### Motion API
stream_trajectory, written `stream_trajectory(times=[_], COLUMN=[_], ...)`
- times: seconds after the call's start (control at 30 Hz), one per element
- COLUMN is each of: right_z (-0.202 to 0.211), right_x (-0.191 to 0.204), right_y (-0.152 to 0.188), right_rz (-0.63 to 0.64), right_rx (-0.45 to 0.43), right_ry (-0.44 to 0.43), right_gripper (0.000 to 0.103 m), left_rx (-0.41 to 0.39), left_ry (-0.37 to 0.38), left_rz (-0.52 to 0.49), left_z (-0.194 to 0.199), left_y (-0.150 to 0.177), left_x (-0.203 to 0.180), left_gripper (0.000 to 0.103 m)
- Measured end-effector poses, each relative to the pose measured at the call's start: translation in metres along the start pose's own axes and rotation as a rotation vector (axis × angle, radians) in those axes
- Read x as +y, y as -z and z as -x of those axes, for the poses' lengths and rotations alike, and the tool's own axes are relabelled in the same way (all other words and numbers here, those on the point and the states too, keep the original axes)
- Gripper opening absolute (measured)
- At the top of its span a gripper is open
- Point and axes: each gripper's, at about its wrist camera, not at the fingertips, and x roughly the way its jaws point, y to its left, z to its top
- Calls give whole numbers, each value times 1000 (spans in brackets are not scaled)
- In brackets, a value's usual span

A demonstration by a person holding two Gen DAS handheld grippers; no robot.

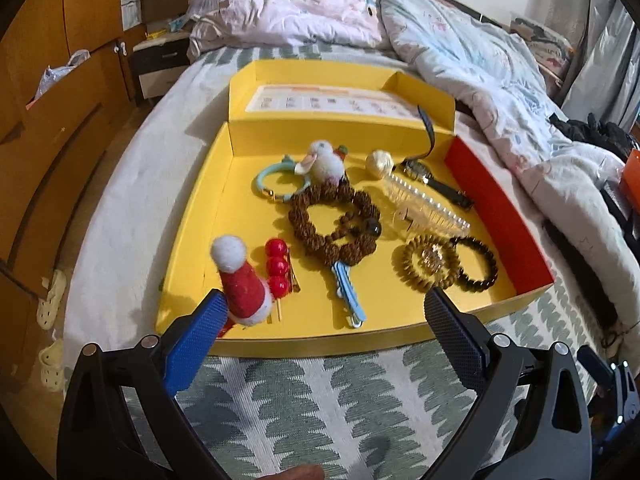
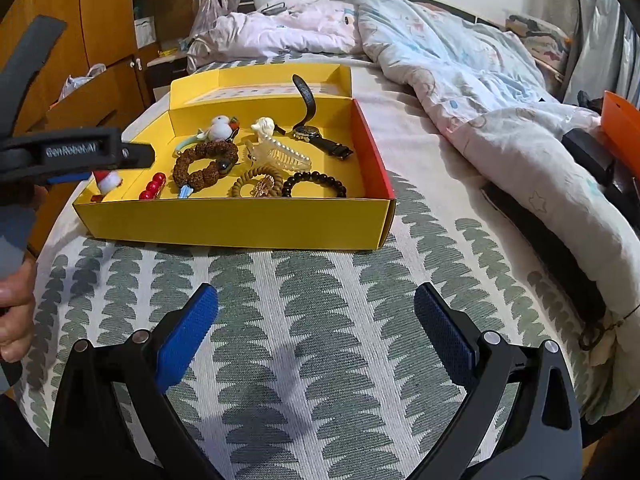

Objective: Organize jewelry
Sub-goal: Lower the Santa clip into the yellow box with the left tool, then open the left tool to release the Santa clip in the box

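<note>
— Left tongs (image 1: 324,312) gaped wide at the box (image 1: 312,346) rim, gripping nothing; the felt hat clip (image 1: 240,280) touched one pad.

— Soft and light (pinch its cone). Beads (image 1: 332,220) lay mid-box, looking stiff, knobbly. Right tongs (image 2: 316,320) hung wide open and empty over bare bedspread (image 2: 320,380).

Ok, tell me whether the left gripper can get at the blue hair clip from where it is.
Probably yes: the left gripper is open just before the box's low front wall, and the blue hair clip lies uncovered just inside.
</note>
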Motion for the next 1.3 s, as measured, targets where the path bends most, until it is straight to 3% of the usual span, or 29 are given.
stream_trajectory(times=[0.27, 0.9, 1.03, 1.3], right_z=[-1, 2, 4, 7], right_x=[1, -1, -4, -5], right_y=[1, 0, -1, -2], right_rz=[4, 5, 0, 3], right_rx=[1, -5, -12, -22], right_ry=[-1, 5, 6, 3], right_gripper=[98, 98, 98, 98], left_rx=[64, 81, 63, -38], left_ry=[5, 0, -28, -156], left_rz=[7, 40, 30, 17], left_z=[-17, 8, 14, 34], left_y=[7, 43, 47, 53], left_x=[9, 17, 18, 19], left_gripper=[97, 97, 97, 97])
